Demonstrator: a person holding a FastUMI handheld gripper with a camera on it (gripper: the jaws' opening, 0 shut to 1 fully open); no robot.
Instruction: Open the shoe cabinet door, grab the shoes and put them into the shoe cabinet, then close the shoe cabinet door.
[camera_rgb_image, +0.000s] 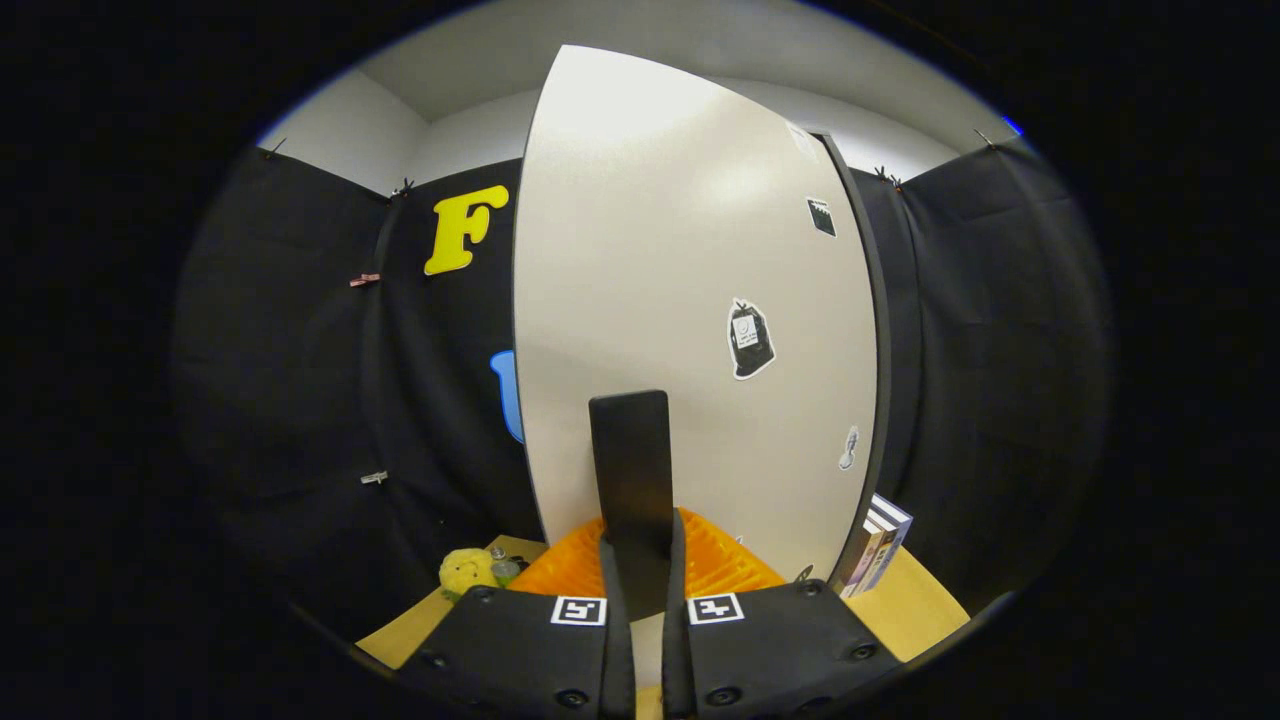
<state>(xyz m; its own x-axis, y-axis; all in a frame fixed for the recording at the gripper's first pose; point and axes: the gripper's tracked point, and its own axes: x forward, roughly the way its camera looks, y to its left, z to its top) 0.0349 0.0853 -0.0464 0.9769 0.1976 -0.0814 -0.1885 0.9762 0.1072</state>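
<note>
Shoe cabinet door (680, 250), handle (630, 450) held in tongs: door-swinging step.

Pale door panel, upright, close ahead of the gripper (640, 560), dark edge on one side. Wooden table (910, 600) below. Orange ribbed item (730, 570) at the door's foot, just beyond the fingers. Dark flat handle standing upright on the door, its lower end between the fingers, which are clenched on it from both sides. Books (880, 545) leaning beside the door's dark edge. Yellow soft toy (467, 570) on the table, well apart on the other side. Bag-shaped sticker (750, 340) on the panel. Handling note: keep the grip firm and low, follow the hinge arc rather than pulling straight, and clear the orange item.
</note>
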